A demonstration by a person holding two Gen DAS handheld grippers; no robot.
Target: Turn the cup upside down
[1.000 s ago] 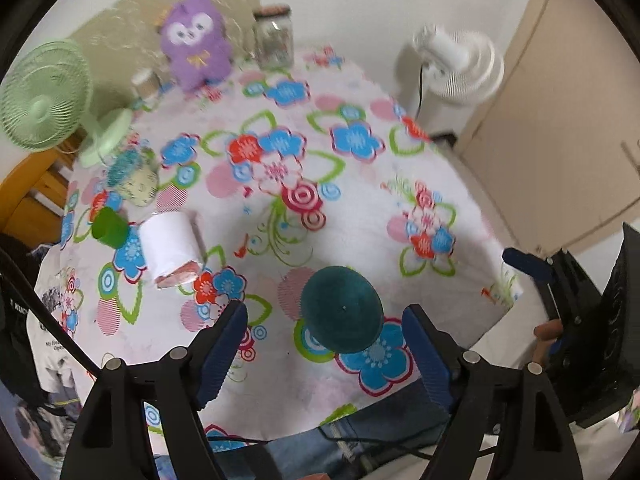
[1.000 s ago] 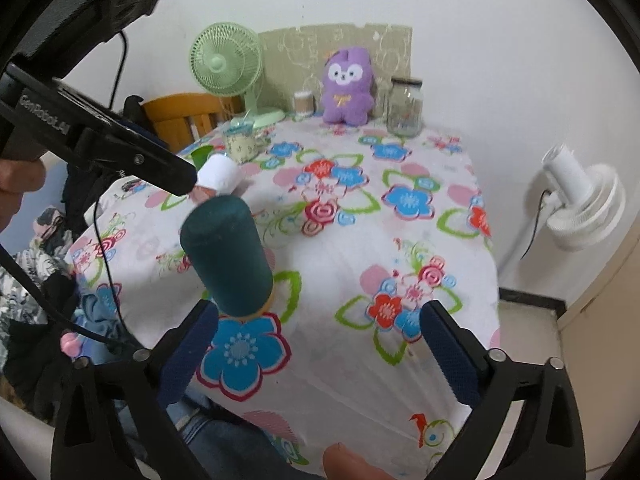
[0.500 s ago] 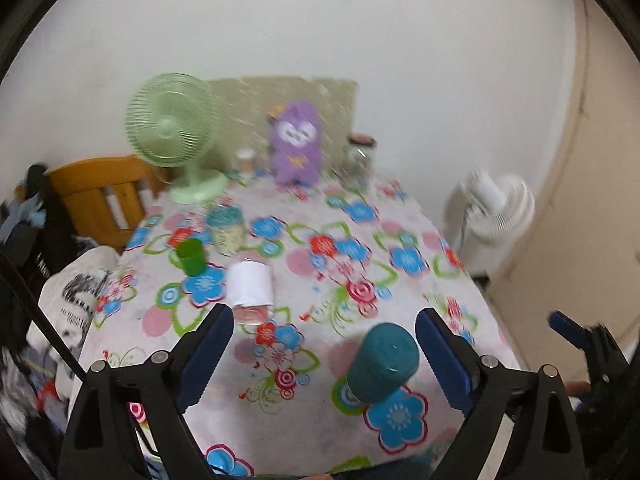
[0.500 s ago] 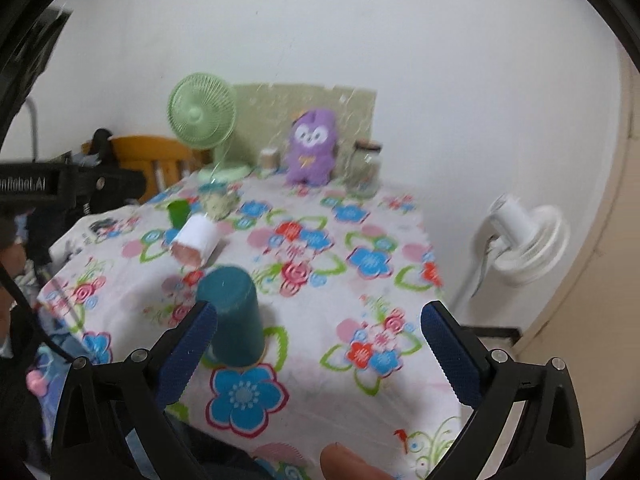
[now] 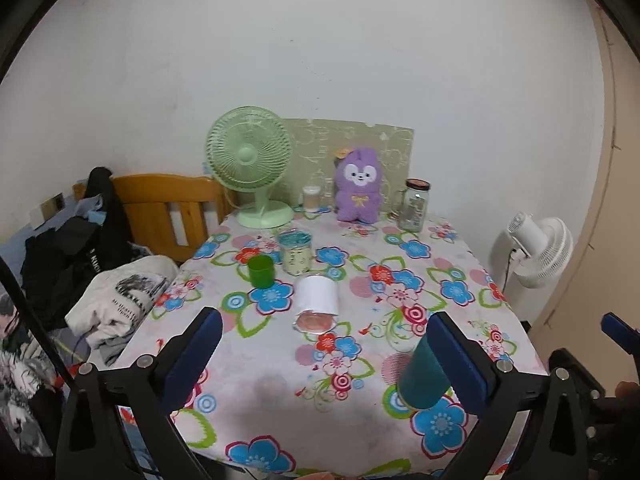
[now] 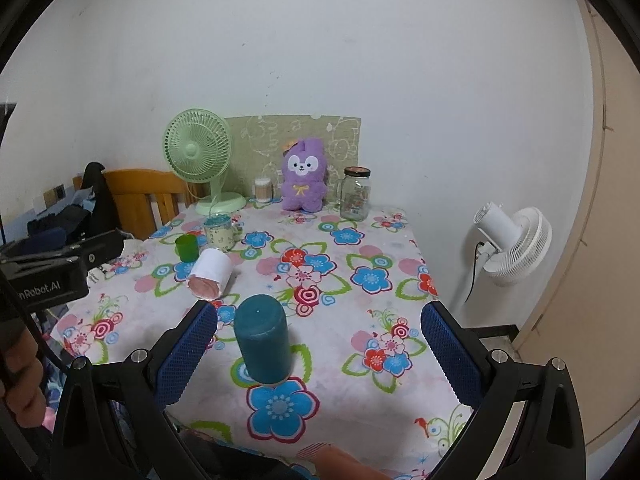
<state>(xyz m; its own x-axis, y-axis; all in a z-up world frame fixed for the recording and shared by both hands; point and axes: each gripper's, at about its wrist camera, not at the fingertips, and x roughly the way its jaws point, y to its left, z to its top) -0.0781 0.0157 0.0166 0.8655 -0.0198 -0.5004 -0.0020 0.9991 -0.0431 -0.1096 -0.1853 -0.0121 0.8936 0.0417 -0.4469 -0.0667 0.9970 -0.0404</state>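
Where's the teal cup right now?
The teal cup stands upside down near the table's front edge, between the open right gripper fingers, nearer the left one.

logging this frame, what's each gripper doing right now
left gripper: open, holding nothing
right gripper: open, holding nothing; teal cup stands free between its fingers

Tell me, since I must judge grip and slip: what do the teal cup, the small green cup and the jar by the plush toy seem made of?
Teal cup: probably matte plastic; opaque, dull, closed base up.
Small green cup: likely translucent plastic; light glows through its wall.
Jar: clear glass by its see-through, glinting wall; the lid's material is unclear.
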